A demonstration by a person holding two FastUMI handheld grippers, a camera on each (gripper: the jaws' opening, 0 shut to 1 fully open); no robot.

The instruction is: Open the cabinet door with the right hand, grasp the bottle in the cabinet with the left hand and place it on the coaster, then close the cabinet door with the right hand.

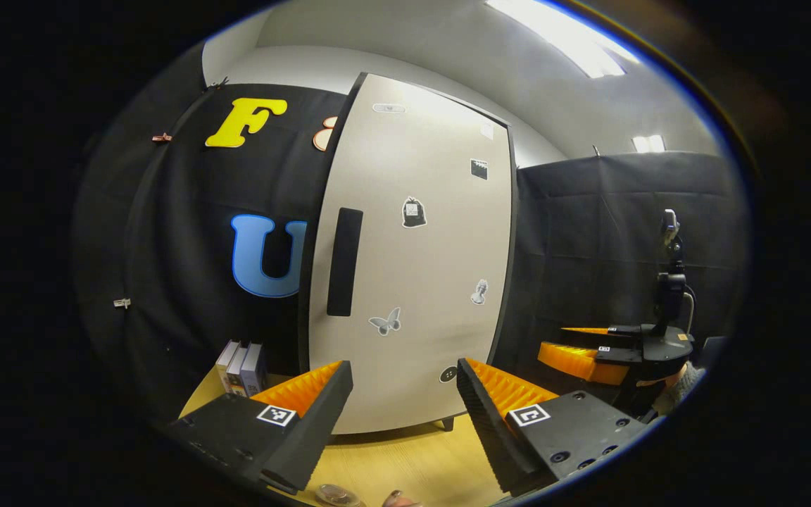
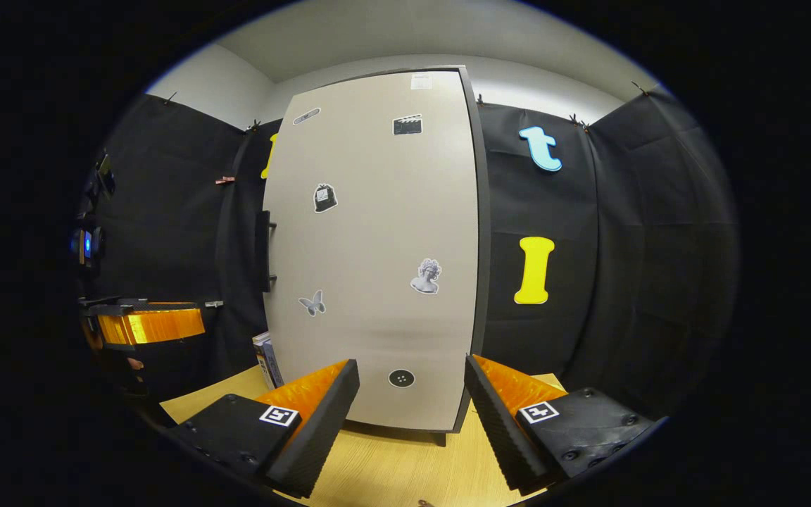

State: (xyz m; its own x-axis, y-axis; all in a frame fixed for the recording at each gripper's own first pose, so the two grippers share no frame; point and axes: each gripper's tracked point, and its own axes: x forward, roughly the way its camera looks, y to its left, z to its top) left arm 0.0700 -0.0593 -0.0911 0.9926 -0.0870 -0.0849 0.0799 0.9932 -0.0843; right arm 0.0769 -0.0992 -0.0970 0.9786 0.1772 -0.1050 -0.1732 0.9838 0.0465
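While shut, one cabinet door (image 2: 377,246).

3 books (image 1: 241,367) upright on wooden table (image 1: 391,465), against black cloth wall (image 1: 588,239).

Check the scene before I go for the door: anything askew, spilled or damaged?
Nothing stands out. The cabinet door is shut and sits flush, its handle intact, books upright beside it, and the table dry. Both grippers are open, short of the door.
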